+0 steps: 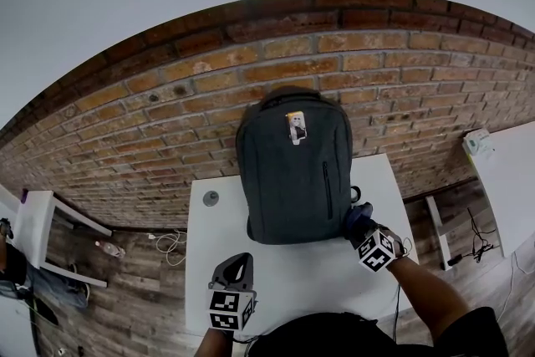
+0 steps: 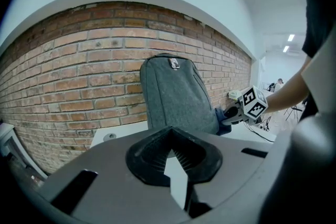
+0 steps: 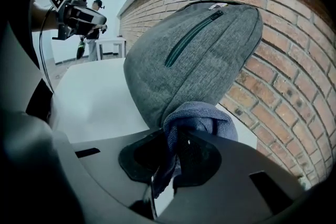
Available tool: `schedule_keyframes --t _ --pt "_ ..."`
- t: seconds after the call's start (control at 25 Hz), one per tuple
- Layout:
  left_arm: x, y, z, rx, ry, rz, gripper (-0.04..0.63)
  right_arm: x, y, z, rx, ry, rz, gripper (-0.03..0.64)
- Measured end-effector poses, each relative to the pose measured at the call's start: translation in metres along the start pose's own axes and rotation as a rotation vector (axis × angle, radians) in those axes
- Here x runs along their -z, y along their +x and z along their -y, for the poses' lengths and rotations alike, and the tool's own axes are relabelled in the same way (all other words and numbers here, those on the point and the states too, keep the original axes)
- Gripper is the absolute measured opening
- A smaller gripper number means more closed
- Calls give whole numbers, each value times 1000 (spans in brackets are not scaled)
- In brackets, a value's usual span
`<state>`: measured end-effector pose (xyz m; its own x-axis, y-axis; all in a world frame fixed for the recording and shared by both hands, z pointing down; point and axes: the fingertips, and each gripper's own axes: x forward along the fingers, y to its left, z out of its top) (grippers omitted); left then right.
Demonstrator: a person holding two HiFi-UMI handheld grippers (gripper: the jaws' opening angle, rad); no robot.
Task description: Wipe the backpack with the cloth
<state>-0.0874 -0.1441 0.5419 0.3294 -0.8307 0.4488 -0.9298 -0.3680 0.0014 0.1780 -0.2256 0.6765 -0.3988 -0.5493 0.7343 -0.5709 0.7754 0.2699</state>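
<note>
Backpack (image 1: 294, 171), grey, stands upright at the far edge of the white worktop (image 1: 284, 276), its back toward the brick wall. In the head view, the right tool (image 1: 361, 223) is clenched on a bunched blue cloth (image 1: 357, 213) at the pack's lower right corner, near the worktop's right edge. The right forearm reaches in from the near right corner. The left tool (image 1: 237, 265) hangs over the near edge, left of centre and well apart from the pack. In the left gripper view, the left tool (image 2: 175, 155) points at the backpack (image 2: 178, 97) with its jaws drawn together at the tips and nothing between them. The right tool (image 2: 239, 111) and cloth (image 2: 220, 117) show at the base of the pack's right side. In the right gripper view, the right tool (image 3: 173, 150) has its jaws closed on the cloth (image 3: 202, 117), whose wad appears to touch the bottom of the backpack (image 3: 194, 55) below the side zip. The left tool (image 3: 79, 10) is raised in the background. Judged from these views, the wipe is in hand at one low corner. The fabric shows no trace of what has been covered, and the front panel and upper part seemingly remain.
</note>
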Motion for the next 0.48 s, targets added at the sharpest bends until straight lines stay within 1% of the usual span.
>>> schedule_keyframes --t 0.16,0.36,0.48 --pt "1 0 0 4 -1 -1 -3 1 -3 -11 -13 36 13 40" --pt "2 -1 -1 3 -1 -2 -3 -6 -5 -19 -26 153 78 40" --pt "4 -1 -1 5 -4 -4 -3 -16 -8 -20 -31 193 110 40"
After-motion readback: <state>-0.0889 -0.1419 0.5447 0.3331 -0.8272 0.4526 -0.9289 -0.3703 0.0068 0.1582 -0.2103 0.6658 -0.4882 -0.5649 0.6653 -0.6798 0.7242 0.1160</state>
